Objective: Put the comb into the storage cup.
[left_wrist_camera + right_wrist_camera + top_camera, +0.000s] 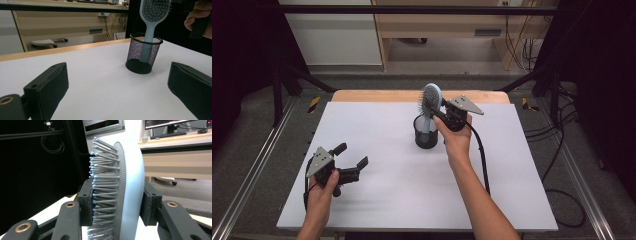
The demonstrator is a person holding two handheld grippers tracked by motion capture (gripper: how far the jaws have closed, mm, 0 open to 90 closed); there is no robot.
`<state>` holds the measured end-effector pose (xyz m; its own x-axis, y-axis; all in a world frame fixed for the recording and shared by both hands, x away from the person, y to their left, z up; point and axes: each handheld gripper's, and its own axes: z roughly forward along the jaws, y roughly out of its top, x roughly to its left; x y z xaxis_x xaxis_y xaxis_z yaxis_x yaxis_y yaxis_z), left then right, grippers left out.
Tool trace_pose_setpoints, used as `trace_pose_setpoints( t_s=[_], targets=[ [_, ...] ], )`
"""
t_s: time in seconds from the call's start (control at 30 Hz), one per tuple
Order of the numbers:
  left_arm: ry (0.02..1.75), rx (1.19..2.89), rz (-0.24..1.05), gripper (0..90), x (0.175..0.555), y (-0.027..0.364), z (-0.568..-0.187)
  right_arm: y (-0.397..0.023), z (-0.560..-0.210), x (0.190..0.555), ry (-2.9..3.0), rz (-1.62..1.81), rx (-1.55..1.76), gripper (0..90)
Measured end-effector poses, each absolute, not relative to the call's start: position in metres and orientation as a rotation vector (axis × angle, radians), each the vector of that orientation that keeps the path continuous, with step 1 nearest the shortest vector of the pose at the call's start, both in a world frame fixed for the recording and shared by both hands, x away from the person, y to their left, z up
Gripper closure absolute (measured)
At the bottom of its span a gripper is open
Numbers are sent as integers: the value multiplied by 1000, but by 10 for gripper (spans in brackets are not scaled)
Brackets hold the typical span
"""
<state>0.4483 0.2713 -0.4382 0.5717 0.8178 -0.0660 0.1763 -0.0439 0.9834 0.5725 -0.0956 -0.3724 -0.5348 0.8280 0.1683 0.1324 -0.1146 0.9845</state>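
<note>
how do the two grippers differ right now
The right gripper is shut on the hairbrush; the left gripper is open with nothing between its jaws. The right gripper is raised over the mesh cup, where the brush handle stands; the left sits low, near the table, apart from the cup. Both are black, hand-held, and carry a grey plate.

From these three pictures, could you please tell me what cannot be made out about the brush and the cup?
- Brush handle's lower end: high view and left gripper view, hidden inside the mesh cup, so whether it touches the bottom is unclear.
- Brush head's top: left gripper view, cut off by the upper edge.
- Cup: right gripper view, hidden behind the brush head, which the right gripper clamps.
</note>
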Motion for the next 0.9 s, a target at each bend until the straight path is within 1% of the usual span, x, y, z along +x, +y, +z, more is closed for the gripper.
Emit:
trace_pose_setpoints(
  t_s=[0.9],
  targets=[
    [864, 1563, 638, 32, 448, 271, -438, -94, -388, 578, 1625, 1699, 1120, 535]
  ],
)
